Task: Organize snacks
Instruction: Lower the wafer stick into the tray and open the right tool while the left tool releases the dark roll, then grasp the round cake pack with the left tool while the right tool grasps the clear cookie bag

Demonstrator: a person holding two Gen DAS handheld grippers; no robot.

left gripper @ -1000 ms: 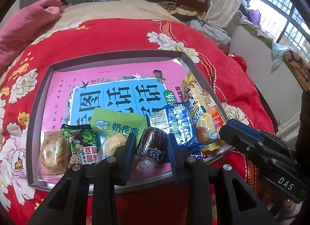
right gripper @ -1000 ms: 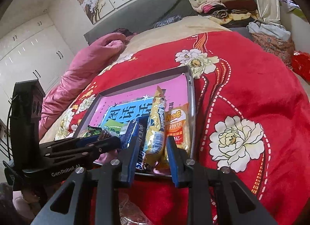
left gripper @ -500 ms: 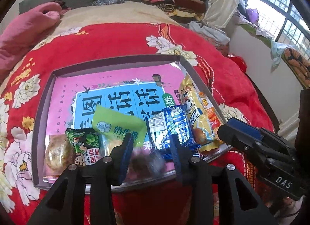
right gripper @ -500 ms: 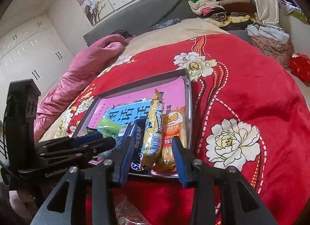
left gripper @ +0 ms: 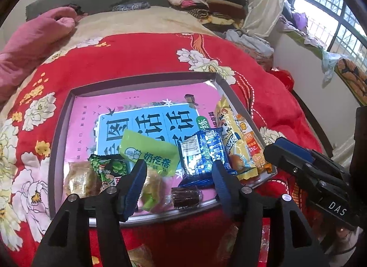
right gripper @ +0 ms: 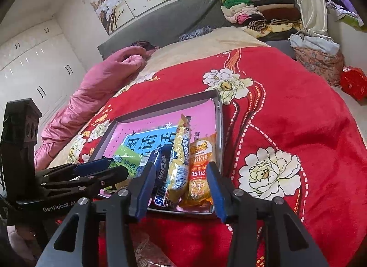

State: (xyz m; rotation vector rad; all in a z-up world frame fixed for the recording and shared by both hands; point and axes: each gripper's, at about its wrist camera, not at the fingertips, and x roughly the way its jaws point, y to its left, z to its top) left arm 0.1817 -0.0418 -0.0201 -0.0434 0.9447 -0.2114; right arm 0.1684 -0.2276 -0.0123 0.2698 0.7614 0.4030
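Note:
A grey tray (left gripper: 62, 152) with a pink printed floor lies on the bed and holds several snacks. My left gripper (left gripper: 179, 175) hovers over its near edge. Its jaws are opening, and a dark brown wrapped snack (left gripper: 185, 197) lies loose on the tray floor between them. Around it sit a light green packet (left gripper: 149, 154), a blue packet (left gripper: 201, 154) and a green pea packet (left gripper: 110, 168). My right gripper (right gripper: 180, 186) is at the tray's near right corner (right gripper: 220, 129), jaws opening. A yellow bar (right gripper: 179, 163) and an orange pack (right gripper: 199, 170) lie untouched between its pads.
A red floral blanket (right gripper: 286, 111) covers the bed around the tray. A pink quilt (right gripper: 96, 92) lies at the far left and folded clothes (right gripper: 257, 12) are stacked at the far end. Crinkled wrappers (right gripper: 146, 253) lie below the grippers.
The left jaws spread and let go of the dark brown snack, which dropped onto the tray floor. The right jaws widened away from the yellow bar.

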